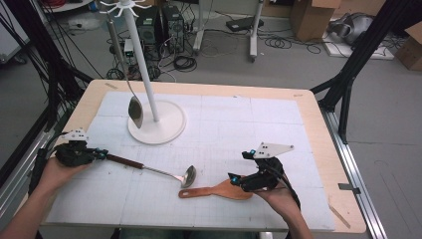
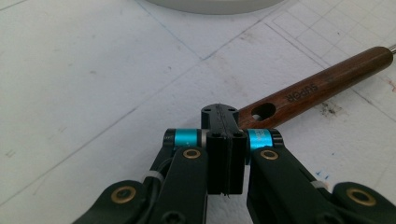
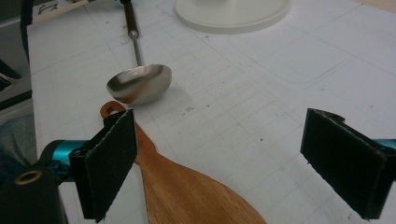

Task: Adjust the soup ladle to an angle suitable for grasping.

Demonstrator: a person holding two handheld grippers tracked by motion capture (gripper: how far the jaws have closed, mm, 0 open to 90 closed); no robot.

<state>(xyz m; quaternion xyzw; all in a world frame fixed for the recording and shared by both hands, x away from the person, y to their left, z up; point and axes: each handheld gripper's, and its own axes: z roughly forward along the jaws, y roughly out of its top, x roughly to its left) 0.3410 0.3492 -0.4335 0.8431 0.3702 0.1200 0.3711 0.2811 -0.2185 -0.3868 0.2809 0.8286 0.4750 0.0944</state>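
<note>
We are looking down on a wooden table covered with a white gridded mat [image 1: 259, 129], and both of our hands are working tools over it. Our left gripper [image 1: 97, 154] is sitting low at the left side of the mat, and in the left gripper view its two jaws are pressed flat together with no gap between them. The dark wooden handle of the ladle [image 1: 149, 169] is lying just beside those closed tips, touching or almost touching them; we cannot tell whether anything is pinched, since the handle end with its hanging hole [image 2: 263, 111] is lying to the side of the jaws, not between them. The ladle is lying flat on the mat, its steel bowl [image 3: 140, 84] pointing towards our right hand.

Our right gripper [image 1: 239, 178] is hovering at the near right of the mat with its jaws spread wide apart and nothing between them. The wooden spatula [image 1: 219, 191] is lying on the mat right under it, its broad blade nearest our right hand and its narrow handle end close to the ladle bowl, just beside it.

Farther back, the white stand [image 1: 157, 122] is rising from its round base, and a spoon [image 1: 135, 110] is hanging from its top hooks, dangling beside the pole above the base.
</note>
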